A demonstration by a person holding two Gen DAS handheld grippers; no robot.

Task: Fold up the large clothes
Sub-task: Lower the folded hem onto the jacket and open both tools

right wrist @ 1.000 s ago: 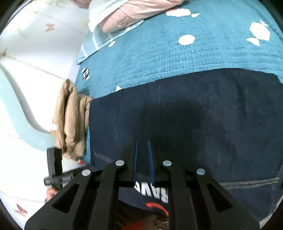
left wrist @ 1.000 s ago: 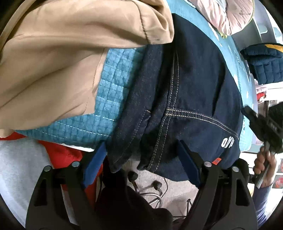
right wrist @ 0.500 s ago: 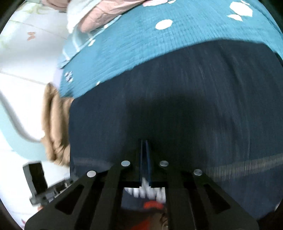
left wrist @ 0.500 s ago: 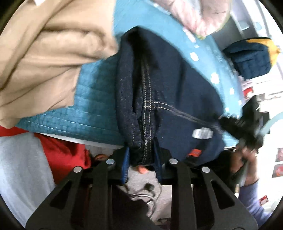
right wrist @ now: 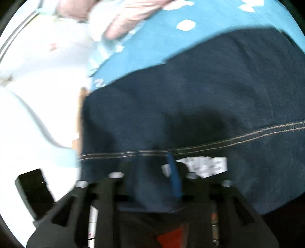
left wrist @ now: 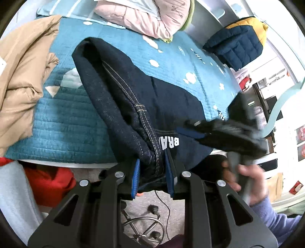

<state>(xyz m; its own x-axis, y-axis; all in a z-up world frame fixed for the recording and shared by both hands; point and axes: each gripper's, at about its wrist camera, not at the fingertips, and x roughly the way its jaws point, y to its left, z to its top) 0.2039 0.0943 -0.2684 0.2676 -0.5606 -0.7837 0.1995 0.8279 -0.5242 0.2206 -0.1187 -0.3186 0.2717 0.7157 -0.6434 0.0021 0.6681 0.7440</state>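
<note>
Teal quilted bed [left wrist: 63,122] carries dark jeans [left wrist: 122,89] across its near edge. Left tongs [left wrist: 152,171] clamp a bunched seam fold at the near hem. Right tongs [right wrist: 158,171] grip the jeans [right wrist: 190,99] beside white lettering, blurred. Tan jacket [left wrist: 21,76] lies left.

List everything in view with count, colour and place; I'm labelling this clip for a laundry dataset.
dark navy denim jeans: one, white lettering, on the bed, near edge clamped.
teal quilted bedspread: one, white patches, under the jeans.
tan padded jacket: one, left of the jeans.
pink quilted pillow: one, at the far end of the bed.
navy and yellow puffer jacket: one, far right.
red cloth: one, below the bed edge.
left gripper: black, blue pads, shut on the jeans' seam.
right gripper: black, blurred, denim between its fingers.
</note>
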